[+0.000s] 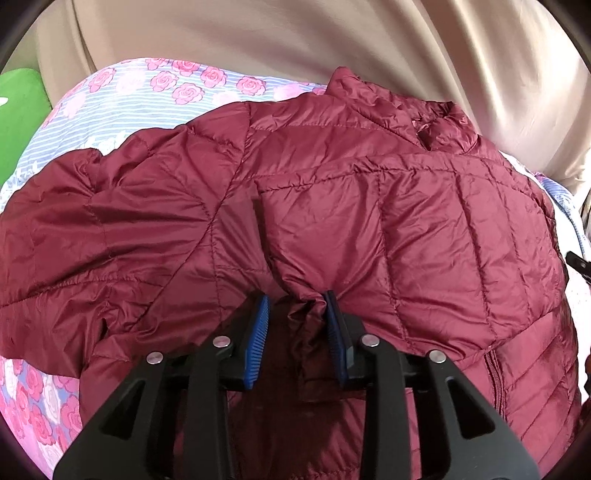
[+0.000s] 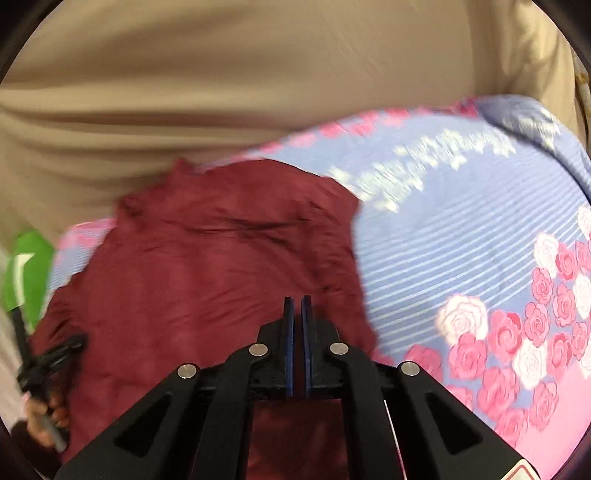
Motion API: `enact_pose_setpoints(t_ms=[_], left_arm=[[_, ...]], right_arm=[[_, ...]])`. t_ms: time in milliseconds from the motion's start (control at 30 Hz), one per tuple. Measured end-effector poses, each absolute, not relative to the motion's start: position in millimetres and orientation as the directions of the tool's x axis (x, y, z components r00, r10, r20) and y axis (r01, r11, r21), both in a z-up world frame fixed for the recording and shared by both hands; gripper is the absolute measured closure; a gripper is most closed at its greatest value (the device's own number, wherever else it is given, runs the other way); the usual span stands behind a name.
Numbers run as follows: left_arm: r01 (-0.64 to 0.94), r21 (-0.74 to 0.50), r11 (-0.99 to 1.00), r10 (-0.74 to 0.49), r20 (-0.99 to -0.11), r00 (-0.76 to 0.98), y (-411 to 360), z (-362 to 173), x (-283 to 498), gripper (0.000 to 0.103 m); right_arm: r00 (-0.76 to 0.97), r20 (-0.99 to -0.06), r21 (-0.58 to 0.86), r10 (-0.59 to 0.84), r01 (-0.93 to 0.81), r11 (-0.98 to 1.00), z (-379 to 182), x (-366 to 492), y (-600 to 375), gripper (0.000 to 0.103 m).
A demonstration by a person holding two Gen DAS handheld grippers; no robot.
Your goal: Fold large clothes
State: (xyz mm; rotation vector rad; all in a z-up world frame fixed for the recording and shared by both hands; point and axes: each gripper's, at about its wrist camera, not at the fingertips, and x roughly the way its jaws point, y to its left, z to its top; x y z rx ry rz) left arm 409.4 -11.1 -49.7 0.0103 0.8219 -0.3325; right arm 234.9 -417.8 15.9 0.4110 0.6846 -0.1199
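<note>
Folding step: we judge a fold of the maroon quilted down jacket [image 1: 332, 206] is under way, not finished.
Jacket location: it lies spread on the floral striped bedsheet [image 1: 155, 96], collar toward the beige curtain [image 1: 295, 33].
Left gripper [image 1: 297, 310]: jaws partly apart, a bunched pleat of jacket fabric between the blue pads [image 1: 258, 332]; we cannot tell how firmly it is pinched. We judge this edge is gathered to carry it across.
Right gripper [image 2: 297, 306]: pads pressed together, nothing visible between; it hovers above the jacket, blurred.
Risk: slippery shell may slide free.
</note>
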Motion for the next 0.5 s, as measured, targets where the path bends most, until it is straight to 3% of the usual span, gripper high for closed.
enact_pose_setpoints(t_ms=[100,133,267,500], left_arm=[[0.296,-0.113,0.949,-0.283,-0.719,0.635,-11,-49,409,0.071],[0.298,-0.113,0.948,-0.285,-0.718,0.635,-12,-49,409,0.066],[0.281,-0.112,0.953,-0.273,-0.718,0.64,-9,-48,408,0.066],[0.242,-0.154,0.958,-0.276,-0.718,0.638,8,-45,394,0.064]], right_arm=[[0.681,-0.729,0.157,-0.075,0.273,0.949,-10,242,-408,0.103],[0.649,-0.757,0.159,-0.071,0.289,0.944,-25,243,-413,0.103],[0.692,-0.722,0.277,-0.021,0.317,0.907,-12,226,-424,0.102],[0.622,-0.774,0.151,-0.114,0.357,0.922,-21,211,-414,0.103]])
